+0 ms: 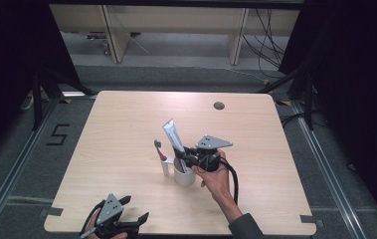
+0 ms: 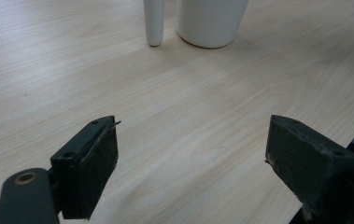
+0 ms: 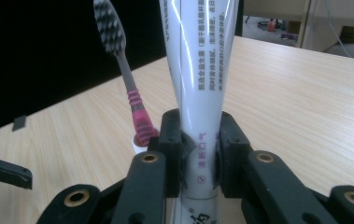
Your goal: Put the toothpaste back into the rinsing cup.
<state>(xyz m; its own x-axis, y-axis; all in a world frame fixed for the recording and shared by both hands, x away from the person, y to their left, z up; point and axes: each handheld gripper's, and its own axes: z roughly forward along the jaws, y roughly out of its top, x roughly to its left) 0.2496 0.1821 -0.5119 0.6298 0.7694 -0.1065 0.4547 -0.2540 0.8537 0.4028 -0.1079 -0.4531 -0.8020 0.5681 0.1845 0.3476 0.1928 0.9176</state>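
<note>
A: Starting big: wooden bench [image 1: 126, 149], light grain, round grommet hole [image 1: 219, 105] near the far edge.

B: Next, the white cup [image 1: 184, 175], mid-bench, a bit toward the near side?

A: Yes. Toothpaste tube [image 1: 173, 137] stands in it, leaning up and to the left in the high view. Right gripper [image 1: 188, 156] has its fingers [image 3: 228, 140] clamped on the tube's lower part, printed side facing its camera.

B: Left gripper [image 1: 135, 211]?

A: Near edge, bottom left, well apart from the cup. Fingers [image 2: 90, 163] spread wide, nothing between them, just bare bench.

B: Toothbrush [image 1: 160, 149]?

A: Upright just left of the cup, pink grip, dark bristles on top. It sits in a small white holder [image 1: 166, 167]; whether the holder touches the cup, can't tell from this angle.
</note>
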